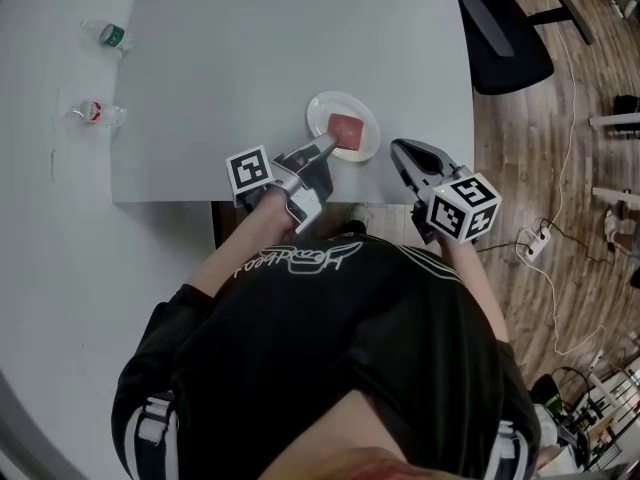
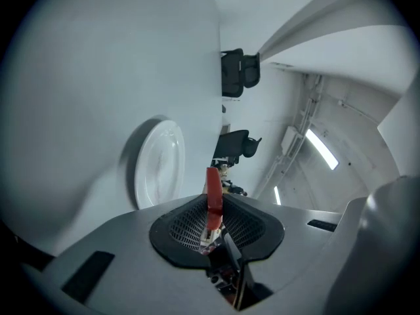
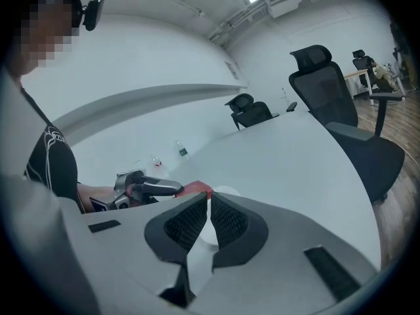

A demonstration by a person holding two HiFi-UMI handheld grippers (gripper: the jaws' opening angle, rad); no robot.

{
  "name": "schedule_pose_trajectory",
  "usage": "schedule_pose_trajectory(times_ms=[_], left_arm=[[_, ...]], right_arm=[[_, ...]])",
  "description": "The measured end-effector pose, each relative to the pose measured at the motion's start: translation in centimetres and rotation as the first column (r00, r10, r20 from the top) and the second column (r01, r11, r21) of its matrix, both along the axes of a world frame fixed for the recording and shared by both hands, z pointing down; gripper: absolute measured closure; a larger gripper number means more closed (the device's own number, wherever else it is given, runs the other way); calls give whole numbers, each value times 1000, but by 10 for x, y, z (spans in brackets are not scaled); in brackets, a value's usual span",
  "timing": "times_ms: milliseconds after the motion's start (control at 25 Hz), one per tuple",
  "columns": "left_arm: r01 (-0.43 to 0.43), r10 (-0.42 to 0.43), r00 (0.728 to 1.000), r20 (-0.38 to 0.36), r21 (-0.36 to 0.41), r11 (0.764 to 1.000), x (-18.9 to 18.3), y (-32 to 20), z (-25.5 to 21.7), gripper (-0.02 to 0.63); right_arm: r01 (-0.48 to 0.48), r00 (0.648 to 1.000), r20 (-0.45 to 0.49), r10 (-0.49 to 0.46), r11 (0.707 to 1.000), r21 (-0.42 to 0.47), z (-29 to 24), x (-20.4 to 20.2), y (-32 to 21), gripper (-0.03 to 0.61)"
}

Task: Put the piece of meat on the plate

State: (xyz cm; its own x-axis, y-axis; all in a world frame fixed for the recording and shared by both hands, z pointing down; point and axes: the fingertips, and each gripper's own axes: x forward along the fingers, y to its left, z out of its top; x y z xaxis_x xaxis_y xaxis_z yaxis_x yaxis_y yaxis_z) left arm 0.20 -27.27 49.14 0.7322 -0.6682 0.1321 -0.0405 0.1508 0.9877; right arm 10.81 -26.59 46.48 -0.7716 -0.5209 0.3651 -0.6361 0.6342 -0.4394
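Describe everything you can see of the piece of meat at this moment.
The piece of meat is a thin, flat, roughly square slab, red with a pinkish face. The left gripper clamps one edge of it, so it sticks out past the jaws, seen edge-on in the left gripper view. In the head view it lies over the middle of the white plate; whether it touches the plate cannot be told.

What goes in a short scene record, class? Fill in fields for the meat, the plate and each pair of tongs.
meat: piece of meat, red, clamped edge-on in the left tongs
plate: white plate near the table front edge, under the meat in the head view
contact: cannot tell whether the meat touches the plate
right tongs: right tongs closed, empty, beside the plate
other: two bottles at the table's left
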Motion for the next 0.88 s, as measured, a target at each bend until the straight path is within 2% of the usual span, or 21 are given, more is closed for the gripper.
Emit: schedule_pose_trajectory(times_ms=[320,520,720,880], left_arm=[[37,-30,996,89,-72,997,-2,-15,30,538],[36,-17,985,173,-107,994,-3,-20,43,538],[36,-9,975,222,-121,992,-2,-24,50,538],[31,1,972,233,-134,991,-2,-25,54,538]], right_arm=[[34,999,20,-34,999,-9,7,4,-21,560],[45,998,36,-44,999,-29,14,4,-28,560],[45,998,47,-43,998,-38,19,9,-33,560],[39,998,49,-37,998,-41,20,13,-34,560]])
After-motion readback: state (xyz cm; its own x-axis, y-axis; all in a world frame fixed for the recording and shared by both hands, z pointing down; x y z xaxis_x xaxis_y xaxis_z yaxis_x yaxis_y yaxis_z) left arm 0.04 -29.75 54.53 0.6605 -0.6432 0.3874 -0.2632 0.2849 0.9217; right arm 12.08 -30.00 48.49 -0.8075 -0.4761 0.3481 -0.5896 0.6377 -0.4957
